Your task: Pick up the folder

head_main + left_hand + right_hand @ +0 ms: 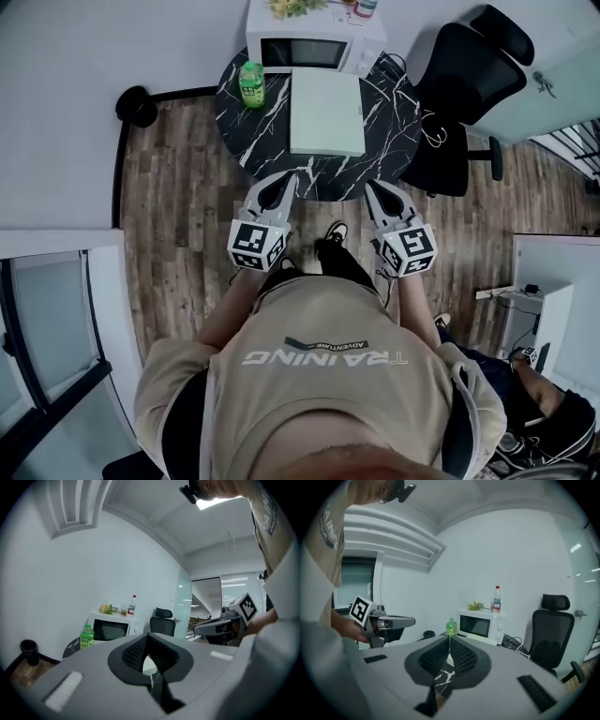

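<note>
The folder (325, 111) is a pale, flat rectangle lying on the round black marble table (394, 122), in front of the microwave. My left gripper (284, 183) hovers at the table's near edge, left of the folder's near end, jaws shut and empty. My right gripper (377, 190) hangs at the near edge to the right, also shut and empty. In the left gripper view the shut jaws (149, 640) point level over the table. In the right gripper view the shut jaws (449, 642) show a pale sliver of the folder (449, 659) beyond them.
A green bottle (251, 84) stands left of the folder and a white microwave (314, 42) sits behind it. A black office chair (469, 84) stands to the table's right, a small black bin (137, 106) on the wooden floor to its left.
</note>
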